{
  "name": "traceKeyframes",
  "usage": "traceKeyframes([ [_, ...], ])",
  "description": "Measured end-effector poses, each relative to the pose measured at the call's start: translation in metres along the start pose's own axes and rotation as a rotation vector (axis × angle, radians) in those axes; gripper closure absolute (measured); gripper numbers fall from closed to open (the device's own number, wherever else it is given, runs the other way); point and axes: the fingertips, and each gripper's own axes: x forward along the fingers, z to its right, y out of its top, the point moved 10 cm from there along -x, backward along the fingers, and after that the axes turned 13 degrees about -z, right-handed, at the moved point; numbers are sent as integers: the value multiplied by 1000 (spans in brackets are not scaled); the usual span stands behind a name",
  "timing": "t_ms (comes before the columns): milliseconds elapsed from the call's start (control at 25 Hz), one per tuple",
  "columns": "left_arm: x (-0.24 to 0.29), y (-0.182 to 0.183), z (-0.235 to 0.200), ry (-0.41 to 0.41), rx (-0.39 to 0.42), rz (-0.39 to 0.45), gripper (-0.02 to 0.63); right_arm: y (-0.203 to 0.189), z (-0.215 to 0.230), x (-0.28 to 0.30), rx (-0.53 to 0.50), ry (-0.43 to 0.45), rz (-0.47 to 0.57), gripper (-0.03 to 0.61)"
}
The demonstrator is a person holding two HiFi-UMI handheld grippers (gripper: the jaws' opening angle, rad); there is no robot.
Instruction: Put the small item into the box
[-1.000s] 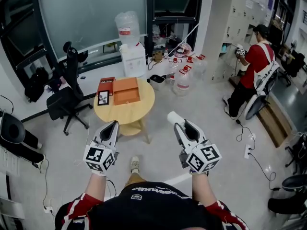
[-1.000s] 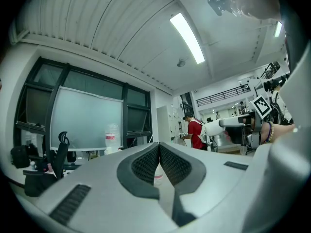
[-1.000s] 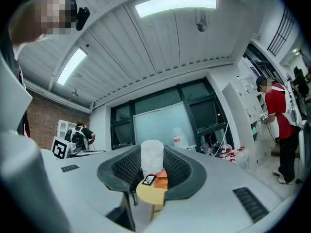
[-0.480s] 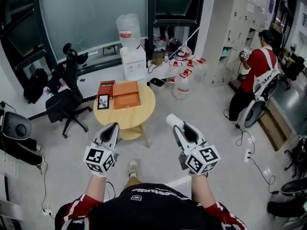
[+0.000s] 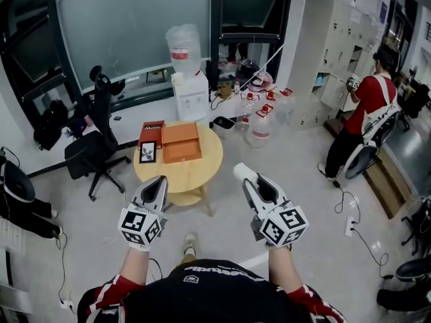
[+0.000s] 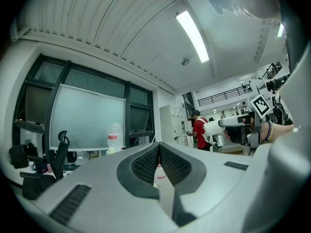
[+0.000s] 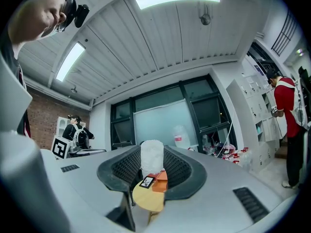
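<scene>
My right gripper points level toward the round wooden table and is shut on a small white cylinder, which stands upright between the pads in the right gripper view. An orange box lies shut on the table, some way ahead of both grippers; it also shows past the right jaws. My left gripper is held level beside the right one, shut and with nothing in it.
A red box and a small framed picture lie left of the orange box. A black office chair stands left of the table. A water dispenser and water jugs are behind it. A person in red stands at right.
The table with the orange box has slid slightly lower and to the right in the head view, closer to the grippers. Both grippers keep their pose; the white cylinder stays in the right one.
</scene>
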Motion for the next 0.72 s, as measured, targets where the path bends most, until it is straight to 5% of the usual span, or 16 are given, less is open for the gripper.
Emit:
traceKeyframes([
  [720, 40, 4, -72, 85, -42, -6, 595, 21, 25, 101, -6, 36, -55, 413],
])
